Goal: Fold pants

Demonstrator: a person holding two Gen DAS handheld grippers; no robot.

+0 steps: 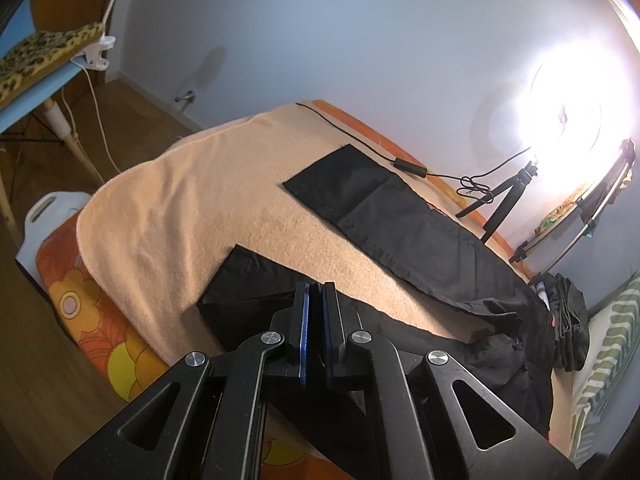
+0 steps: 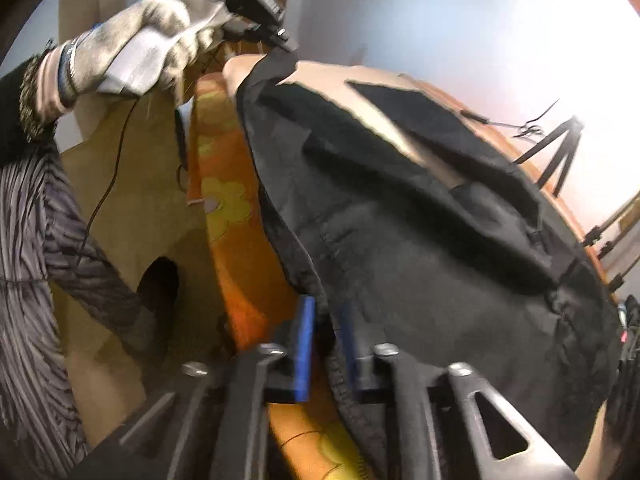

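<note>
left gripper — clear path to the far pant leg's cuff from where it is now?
Probably not yet. The left gripper looks shut on the near leg of the pants; the far cuff lies unobstructed across bare beige blanket, so it must release first.

Ring light (image 1: 560,116) glares against pale wall (image 1: 340,32).

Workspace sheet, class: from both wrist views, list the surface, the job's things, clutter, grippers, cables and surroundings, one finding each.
Surface: peach blanket over a floral orange cover.
Job's things: black pants, legs spread apart.
Clutter: dark bundle at the bed's edge.
Grippers: left gripper shut on a pants leg; right gripper shut on the pants' edge.
Cables: black cord along the far edge.
Surroundings: ring light, tripod, blue table.
</note>
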